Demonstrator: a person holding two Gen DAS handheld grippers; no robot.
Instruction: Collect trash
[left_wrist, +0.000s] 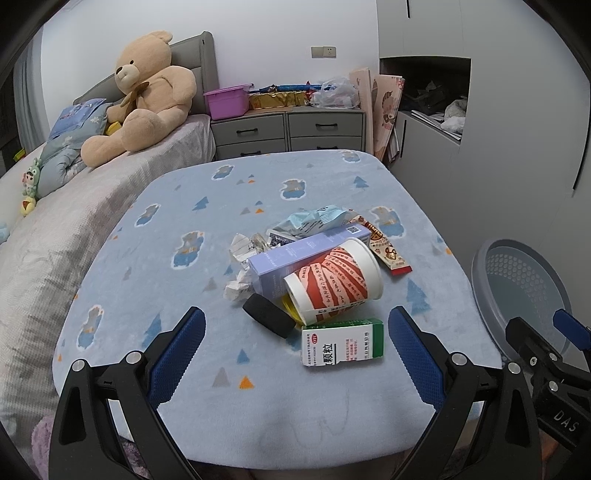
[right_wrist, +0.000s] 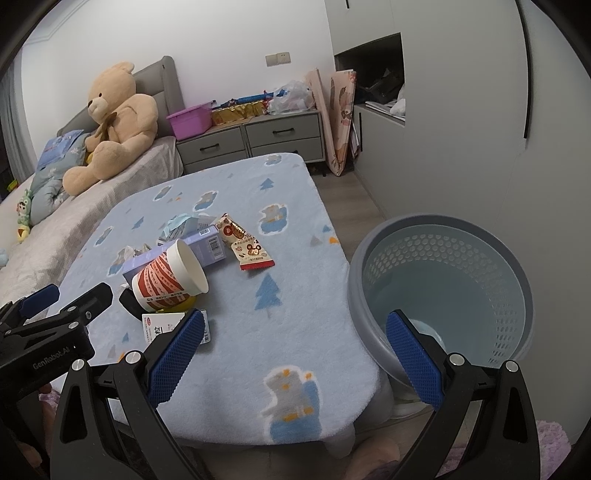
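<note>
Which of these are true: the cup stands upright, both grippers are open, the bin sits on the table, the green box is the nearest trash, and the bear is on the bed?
1. The cup stands upright. False: it lies on its side.
2. The left gripper and right gripper are open. True.
3. The bin sits on the table. False: it stands beside it.
4. The green box is the nearest trash. True.
5. The bear is on the bed. True.
</note>
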